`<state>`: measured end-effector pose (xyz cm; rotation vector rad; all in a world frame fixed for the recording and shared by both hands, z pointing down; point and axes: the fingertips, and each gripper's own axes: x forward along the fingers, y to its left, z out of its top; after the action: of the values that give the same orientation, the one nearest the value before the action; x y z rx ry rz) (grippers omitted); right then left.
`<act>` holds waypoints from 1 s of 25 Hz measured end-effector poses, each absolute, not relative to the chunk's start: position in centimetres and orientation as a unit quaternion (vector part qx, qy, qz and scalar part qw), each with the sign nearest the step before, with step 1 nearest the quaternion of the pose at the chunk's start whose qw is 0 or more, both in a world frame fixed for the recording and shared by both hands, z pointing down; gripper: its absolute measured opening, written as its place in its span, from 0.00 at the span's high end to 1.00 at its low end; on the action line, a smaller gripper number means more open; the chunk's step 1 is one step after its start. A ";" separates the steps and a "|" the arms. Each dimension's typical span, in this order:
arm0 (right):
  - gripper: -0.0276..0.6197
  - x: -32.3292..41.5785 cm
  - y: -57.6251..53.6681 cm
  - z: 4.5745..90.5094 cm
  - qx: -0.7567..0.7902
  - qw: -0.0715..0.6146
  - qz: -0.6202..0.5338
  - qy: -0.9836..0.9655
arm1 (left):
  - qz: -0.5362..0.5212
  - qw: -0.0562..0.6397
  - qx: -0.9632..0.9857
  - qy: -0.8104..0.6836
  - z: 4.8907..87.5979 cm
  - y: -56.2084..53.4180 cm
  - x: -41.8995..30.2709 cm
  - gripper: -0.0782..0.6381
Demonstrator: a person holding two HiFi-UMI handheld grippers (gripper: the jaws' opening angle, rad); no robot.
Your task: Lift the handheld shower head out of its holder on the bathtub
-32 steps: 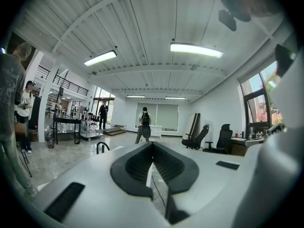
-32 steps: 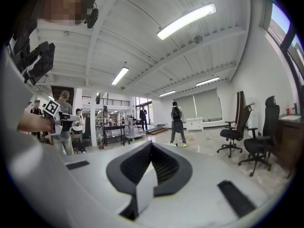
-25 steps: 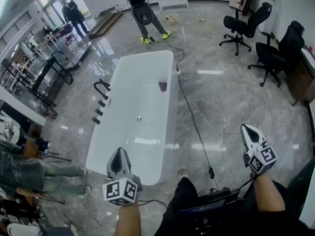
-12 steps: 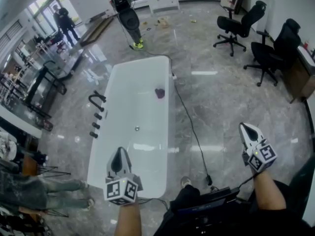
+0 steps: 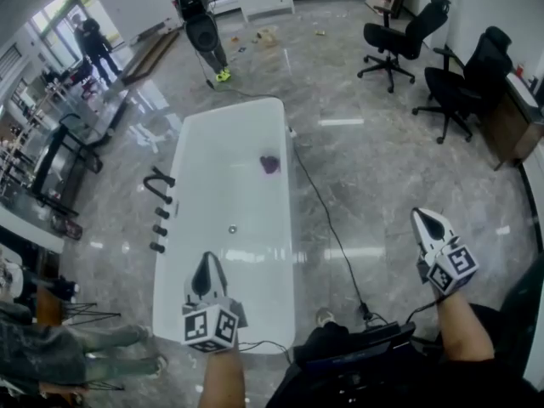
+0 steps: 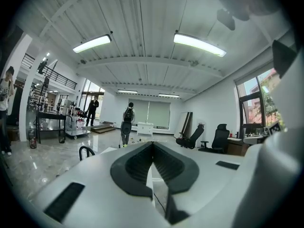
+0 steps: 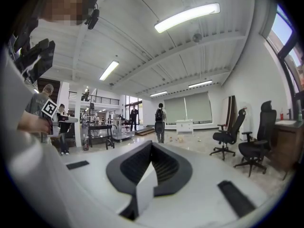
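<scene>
Around the smooth white bathtub (image 5: 255,130) lies wide, shiny grey stone floor (image 5: 382,168). By its left edge stand small black fittings (image 5: 158,229); the handheld shower head is among them, too small to pick out. The left gripper (image 5: 204,266) and right gripper (image 5: 422,221) have jaws pressed together, holding nothing.
</scene>
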<state>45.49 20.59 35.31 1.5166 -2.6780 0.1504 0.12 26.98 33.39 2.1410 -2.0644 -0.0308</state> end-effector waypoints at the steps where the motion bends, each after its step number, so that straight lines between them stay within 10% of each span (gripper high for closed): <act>1: 0.95 45.3 20.4 35.3 0.495 0.031 0.048 -0.867 | -0.011 0.084 0.720 -0.689 33.4 26.6 -0.1 0.88; 25: 0.95 43.3 14.4 35.2 0.502 0.010 0.044 -0.864 | -0.014 0.070 0.710 -0.701 33.1 22.1 -3.5 0.88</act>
<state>43.30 14.39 35.22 1.5680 -2.6965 0.1370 -3.46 22.06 33.06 2.1358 -2.1074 -0.0415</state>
